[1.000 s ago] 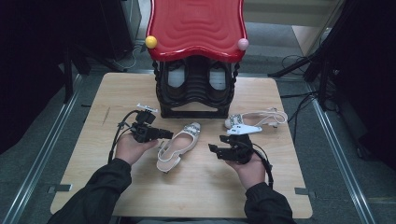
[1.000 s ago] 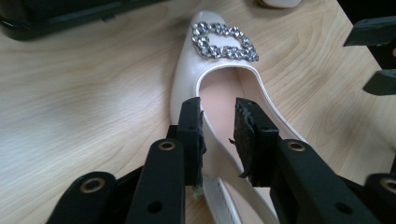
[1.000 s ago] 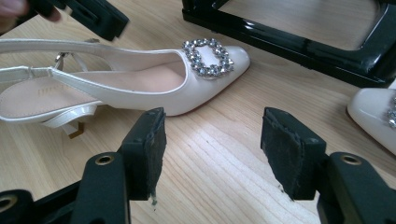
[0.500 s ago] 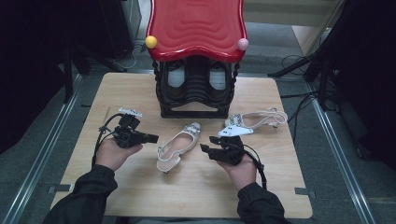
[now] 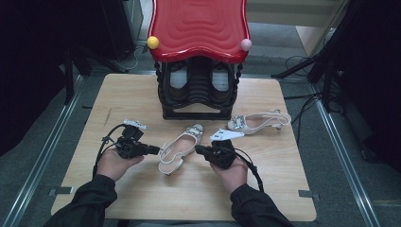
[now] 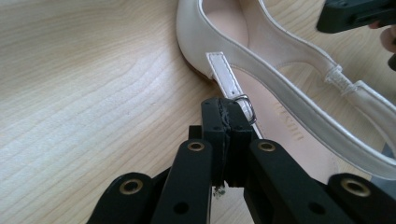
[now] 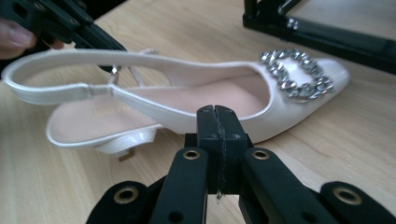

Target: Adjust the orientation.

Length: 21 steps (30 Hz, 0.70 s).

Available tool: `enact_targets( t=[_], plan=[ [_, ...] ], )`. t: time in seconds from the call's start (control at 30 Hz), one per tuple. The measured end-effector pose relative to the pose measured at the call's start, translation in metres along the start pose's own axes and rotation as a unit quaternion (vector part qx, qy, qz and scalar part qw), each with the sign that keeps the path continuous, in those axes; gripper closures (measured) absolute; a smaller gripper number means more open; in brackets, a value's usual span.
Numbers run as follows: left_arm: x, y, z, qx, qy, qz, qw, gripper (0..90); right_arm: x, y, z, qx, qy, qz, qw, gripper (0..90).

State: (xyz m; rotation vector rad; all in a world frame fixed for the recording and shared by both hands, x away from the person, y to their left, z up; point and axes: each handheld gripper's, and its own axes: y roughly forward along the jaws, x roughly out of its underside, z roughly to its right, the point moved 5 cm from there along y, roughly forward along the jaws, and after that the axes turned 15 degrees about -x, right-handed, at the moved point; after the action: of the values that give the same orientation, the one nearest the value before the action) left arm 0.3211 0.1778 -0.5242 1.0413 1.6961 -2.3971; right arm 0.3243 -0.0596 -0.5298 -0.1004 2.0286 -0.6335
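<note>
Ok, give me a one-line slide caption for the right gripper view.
Shut right hand-held gripper in front of the cream slingback shoe, its rhinestone buckle at the toe.

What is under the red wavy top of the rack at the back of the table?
Under the red top, the black rack holds two dark shoes side by side on its upper shelf. Lower shelves are shadowed, so anything there is unclear.

Pale wooden table (image 5: 142, 94) on grey floor (image 5: 38, 156), flanked by metal rails (image 5: 42, 146). Black shoe rack (image 5: 198, 90) under red wavy top (image 5: 198, 23). Dark surroundings, cables (image 5: 302, 61) at right.
</note>
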Motion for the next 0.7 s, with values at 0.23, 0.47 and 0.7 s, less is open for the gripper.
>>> enact_targets(
  t=[0.23, 0.47, 0.7],
  plan=[
    [0.004, 0.001, 0.003, 0.001, 0.000, -0.004, 1.0000, 90.0, 0.005, 0.016, 0.003, 0.003, -0.003, -0.029, 0.9996, 90.0],
    [0.006, 0.005, 0.008, 0.003, 0.002, -0.012, 0.9999, 90.0, 0.005, 0.021, 0.004, -0.002, 0.014, -0.037, 0.9992, 90.0],
    [0.007, 0.013, 0.020, 0.014, 0.012, -0.027, 0.9995, 90.0, 0.008, 0.024, 0.008, 0.009, 0.014, -0.050, 0.9986, 90.0]
  ],
)
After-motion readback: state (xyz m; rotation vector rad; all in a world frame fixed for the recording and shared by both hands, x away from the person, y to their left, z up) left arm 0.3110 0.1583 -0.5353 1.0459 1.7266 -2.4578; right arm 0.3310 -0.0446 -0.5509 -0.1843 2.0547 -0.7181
